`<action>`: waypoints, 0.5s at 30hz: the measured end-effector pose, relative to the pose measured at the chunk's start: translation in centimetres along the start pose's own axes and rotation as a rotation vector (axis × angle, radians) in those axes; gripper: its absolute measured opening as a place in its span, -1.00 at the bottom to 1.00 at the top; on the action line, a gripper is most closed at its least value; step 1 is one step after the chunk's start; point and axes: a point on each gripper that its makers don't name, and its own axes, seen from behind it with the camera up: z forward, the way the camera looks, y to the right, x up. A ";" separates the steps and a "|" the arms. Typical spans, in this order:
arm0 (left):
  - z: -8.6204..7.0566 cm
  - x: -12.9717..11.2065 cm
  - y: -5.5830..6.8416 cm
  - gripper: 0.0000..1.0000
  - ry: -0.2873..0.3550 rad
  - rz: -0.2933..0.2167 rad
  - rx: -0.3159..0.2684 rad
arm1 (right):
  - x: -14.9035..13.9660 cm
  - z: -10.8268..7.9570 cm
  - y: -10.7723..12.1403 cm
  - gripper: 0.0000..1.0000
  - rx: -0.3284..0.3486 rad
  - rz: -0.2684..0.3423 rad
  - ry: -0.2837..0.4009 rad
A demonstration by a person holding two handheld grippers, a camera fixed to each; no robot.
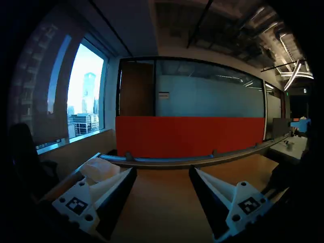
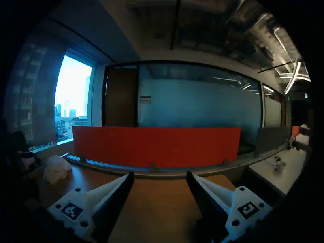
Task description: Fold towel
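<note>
Wooden desk (image 1: 162, 202) below a red divider (image 1: 190, 135). Left gripper (image 1: 162, 169) and right gripper (image 2: 160, 174) gape wide, empty. Towel (image 2: 56, 168) lies at 8 o'clock: unobstructed in the right gripper view, partly hidden by a finger (image 1: 93, 194) in the left gripper view.

Counts: 2 grippers, left gripper (image 1: 162, 169) and right gripper (image 2: 160, 173). 2 fingers (image 1: 109, 190) each, 1 marker tag (image 1: 77, 204) per finger, 4 total. 1 white towel (image 2: 56, 168). 1 red divider panel (image 1: 188, 135). 1 wooden desk (image 1: 162, 202). 1 window (image 1: 85, 101).
</note>
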 end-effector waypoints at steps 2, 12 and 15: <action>-0.2 -0.8 -0.2 0.91 0.000 0.018 0.007 | 0.0 -0.2 -0.2 0.99 0.000 0.003 0.003; -0.1 -5.6 0.0 0.91 0.008 0.037 0.020 | -1.6 -0.4 -1.1 0.99 -0.002 0.040 0.017; -0.1 -6.8 0.4 0.90 0.019 0.040 0.011 | -2.4 -0.4 -1.3 0.99 0.001 0.040 0.015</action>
